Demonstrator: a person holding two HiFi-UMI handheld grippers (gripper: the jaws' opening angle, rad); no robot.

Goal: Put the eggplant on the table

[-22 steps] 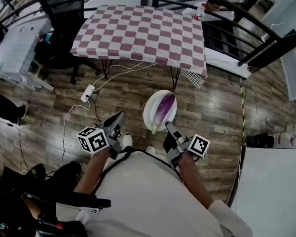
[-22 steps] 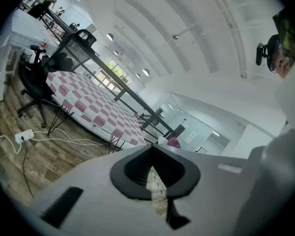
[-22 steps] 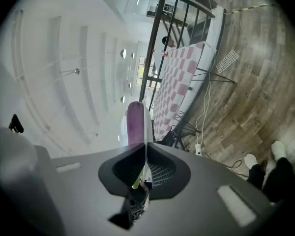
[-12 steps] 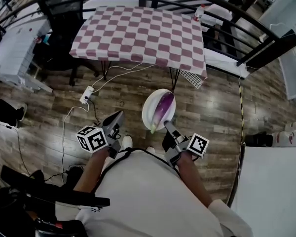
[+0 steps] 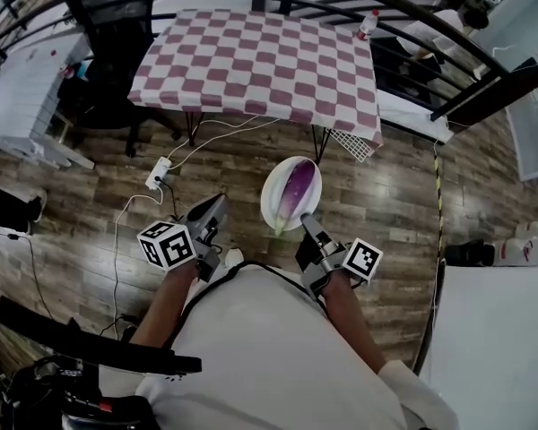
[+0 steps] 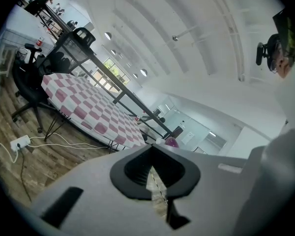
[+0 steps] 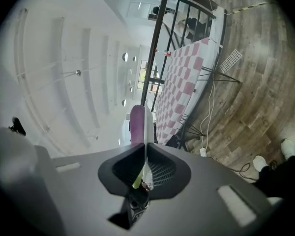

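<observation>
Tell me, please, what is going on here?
A person stands short of the checked table with a tool in each hand. The right tool is shut on the rim of a white plate, and the purple eggplant lies on that plate. The left tool is shut and empty. The eggplant is not yet on the table.

Bright even light, fisheye-warped edges, dark vignetting
</observation>
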